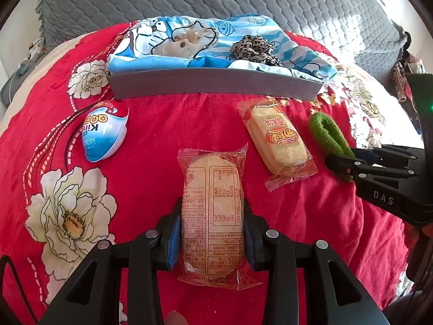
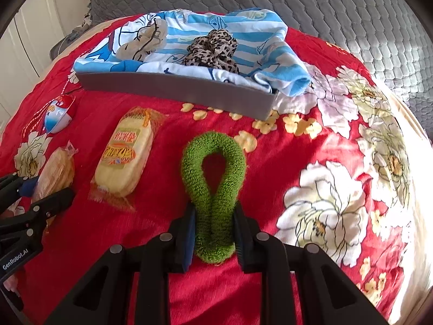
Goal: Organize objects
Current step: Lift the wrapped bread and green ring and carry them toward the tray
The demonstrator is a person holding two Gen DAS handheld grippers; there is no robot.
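My left gripper (image 1: 212, 224) is shut on a clear-wrapped rice cracker packet (image 1: 212, 189), its blue pads pressing both long sides; the packet lies on the red floral bedspread (image 1: 151, 140). The right gripper (image 2: 214, 230) is shut on a green terry scrunchie (image 2: 238, 162), pinching its near end flat while the far loop rests on the bedspread. Between the two lies a second cracker packet (image 2: 124, 157) with a red and yellow label. A grey tray (image 2: 176, 89) stands further back, lined with a blue cartoon cloth (image 2: 243, 27) and holding a leopard-print scrunchie (image 2: 213, 48).
An egg-shaped blue, white and red sweet packet (image 1: 104, 132) lies to the left of the tray's front wall. A grey quilted cover (image 1: 243, 0) rises behind the tray. The bedspread falls away at the right edge (image 2: 416, 189).
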